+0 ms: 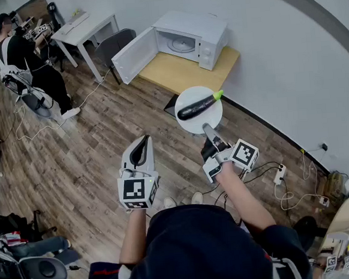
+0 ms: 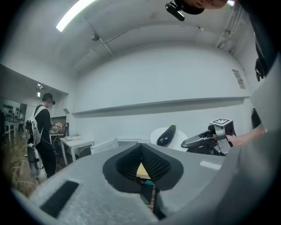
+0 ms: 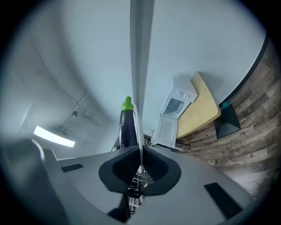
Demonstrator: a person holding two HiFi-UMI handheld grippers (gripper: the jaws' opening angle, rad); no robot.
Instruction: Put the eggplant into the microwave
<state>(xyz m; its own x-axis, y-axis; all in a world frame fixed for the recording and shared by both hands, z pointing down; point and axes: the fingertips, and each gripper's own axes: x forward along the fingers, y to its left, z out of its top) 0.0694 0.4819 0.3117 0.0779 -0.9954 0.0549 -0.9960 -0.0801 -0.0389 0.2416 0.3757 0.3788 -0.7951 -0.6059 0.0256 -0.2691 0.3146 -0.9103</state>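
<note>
Currently the right gripper (image 1: 208, 130) has its jaws closed on the near rim of a white plate (image 1: 189, 96), pinching it at one point only. The eggplant (image 1: 197, 106) lies loose across that plate, its green stem end at the far right edge. The plate is held out in the air, well short of the microwave (image 1: 205, 34), which stands on a low wooden table (image 1: 184, 75) by the far wall with its door (image 1: 135, 56) swung open to the left. The left gripper (image 1: 141, 143) is level, to the left, jaws closed on nothing.

Risks, as judged:
- A single rim pinch carries the whole load, so the plate may pivot or slip in the pads.
- Any tilt could roll the rounded eggplant off.
- The plate may clip the open door or cavity edge on entry.
</note>
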